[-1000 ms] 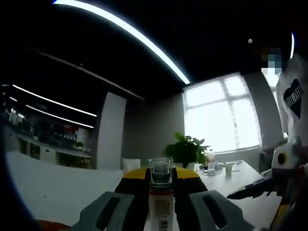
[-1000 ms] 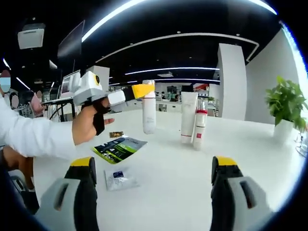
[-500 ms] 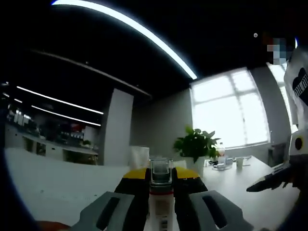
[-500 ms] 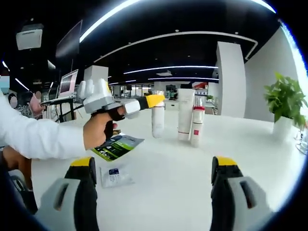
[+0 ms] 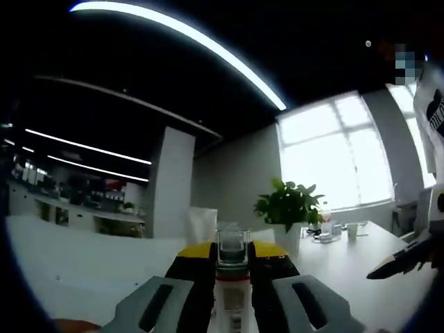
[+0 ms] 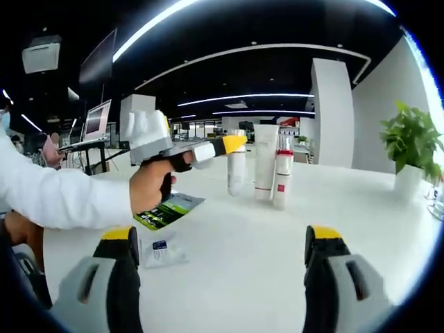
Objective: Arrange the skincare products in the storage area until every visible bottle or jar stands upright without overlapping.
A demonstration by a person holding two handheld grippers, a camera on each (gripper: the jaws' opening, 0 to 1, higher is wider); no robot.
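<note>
In the left gripper view a white bottle with a clear cap [image 5: 232, 274] stands upright between my left gripper's [image 5: 232, 277] yellow-tipped jaws, which are shut on it. In the right gripper view that same bottle [image 6: 237, 170] hangs in the left gripper [image 6: 232, 146], close beside a tall white tube [image 6: 264, 161] and a slim white bottle with a red band [image 6: 282, 177] standing on the white table [image 6: 291, 243]. My right gripper [image 6: 220, 260] is open over the near table, with nothing between its jaws.
A green sachet [image 6: 166, 211] and a small clear sachet [image 6: 158, 251] lie flat on the table at the left. A potted plant [image 6: 413, 156] stands at the right. A person's hand and white sleeve [image 6: 62, 201] hold the left gripper. The right gripper's tip [image 5: 402, 262] enters the left gripper view.
The left gripper has carried the white bottle to the right, closer to the standing tube and red-banded bottle. The right gripper has stayed open and still.
</note>
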